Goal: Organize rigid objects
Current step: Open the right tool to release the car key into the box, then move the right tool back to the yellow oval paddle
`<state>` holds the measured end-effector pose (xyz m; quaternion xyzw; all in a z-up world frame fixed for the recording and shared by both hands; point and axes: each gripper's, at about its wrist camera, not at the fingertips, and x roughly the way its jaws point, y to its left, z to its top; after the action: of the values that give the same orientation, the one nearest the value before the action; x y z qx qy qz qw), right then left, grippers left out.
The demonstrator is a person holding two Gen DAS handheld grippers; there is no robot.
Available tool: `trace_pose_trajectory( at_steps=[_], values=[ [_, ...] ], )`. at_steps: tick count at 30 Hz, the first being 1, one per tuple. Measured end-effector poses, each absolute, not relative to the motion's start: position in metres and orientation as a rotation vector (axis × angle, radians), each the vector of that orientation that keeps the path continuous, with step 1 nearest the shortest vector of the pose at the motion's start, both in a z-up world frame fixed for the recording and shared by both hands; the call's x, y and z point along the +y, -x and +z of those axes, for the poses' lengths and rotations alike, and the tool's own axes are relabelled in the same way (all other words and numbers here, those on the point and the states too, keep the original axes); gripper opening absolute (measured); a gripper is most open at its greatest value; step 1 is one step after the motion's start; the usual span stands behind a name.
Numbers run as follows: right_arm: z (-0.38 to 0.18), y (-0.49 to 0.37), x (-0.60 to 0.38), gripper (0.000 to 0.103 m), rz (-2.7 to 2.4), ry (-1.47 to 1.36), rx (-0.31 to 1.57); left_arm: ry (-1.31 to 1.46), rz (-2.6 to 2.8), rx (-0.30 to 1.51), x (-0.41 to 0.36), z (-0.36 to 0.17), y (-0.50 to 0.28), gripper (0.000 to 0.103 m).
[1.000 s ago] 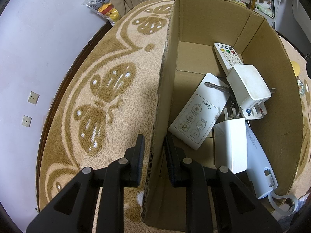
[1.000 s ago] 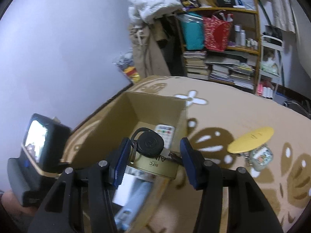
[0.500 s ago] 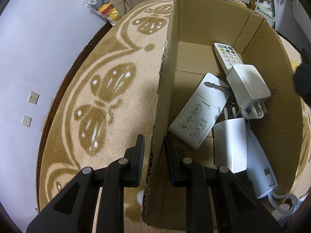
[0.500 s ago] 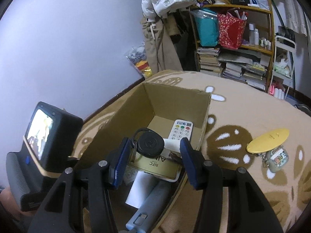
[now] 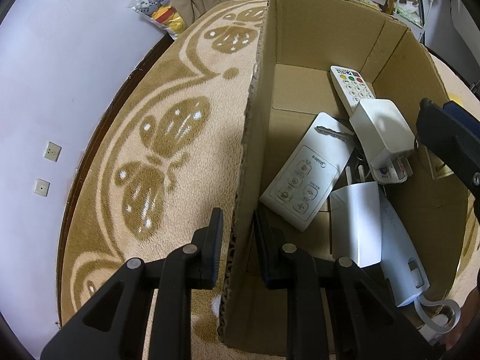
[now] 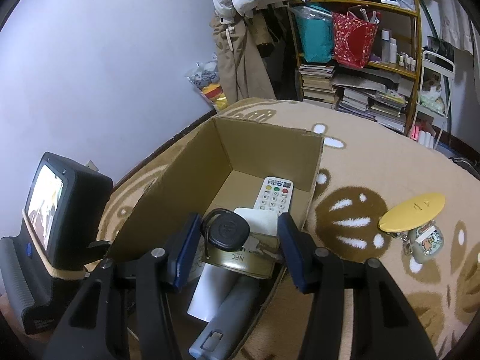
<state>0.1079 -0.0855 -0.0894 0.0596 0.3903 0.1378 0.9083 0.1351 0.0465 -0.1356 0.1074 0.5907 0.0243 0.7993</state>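
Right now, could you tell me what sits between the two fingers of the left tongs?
In the left wrist view, the left tongs straddle the cardboard box: only its near side wall stands between the fingers, one outside over the rug, one inside.

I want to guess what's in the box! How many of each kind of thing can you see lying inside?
Remotes: 2
White plug chargers: 2
Grey handheld gadget: 1
Metal key: 1
Total: 6 clearly seen, more partly hidden
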Motion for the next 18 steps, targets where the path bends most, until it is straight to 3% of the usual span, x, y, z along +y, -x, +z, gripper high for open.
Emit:
trace_pose_trajectory(
  at_steps=[6, 9, 18],
  values=[
    [-0.074, -0.105, -0.098, 0.071, 0.257, -0.127, 0.784, -0.225, 0.052, 1.269, 0.047, -0.136, -0.136, 0.021],
    [-0.066, -0.104, -0.112, 0.086, 0.218, -0.125, 0.760, -0.223, 0.050, 1.269, 0.047, -0.136, -0.135, 0.021],
    [-0.070, -0.128, -0.178, 0.089, 0.029, -0.135, 0.774, -0.226, 0.050, 1.269, 0.047, -0.135, -0.134, 0.021]
  ],
)
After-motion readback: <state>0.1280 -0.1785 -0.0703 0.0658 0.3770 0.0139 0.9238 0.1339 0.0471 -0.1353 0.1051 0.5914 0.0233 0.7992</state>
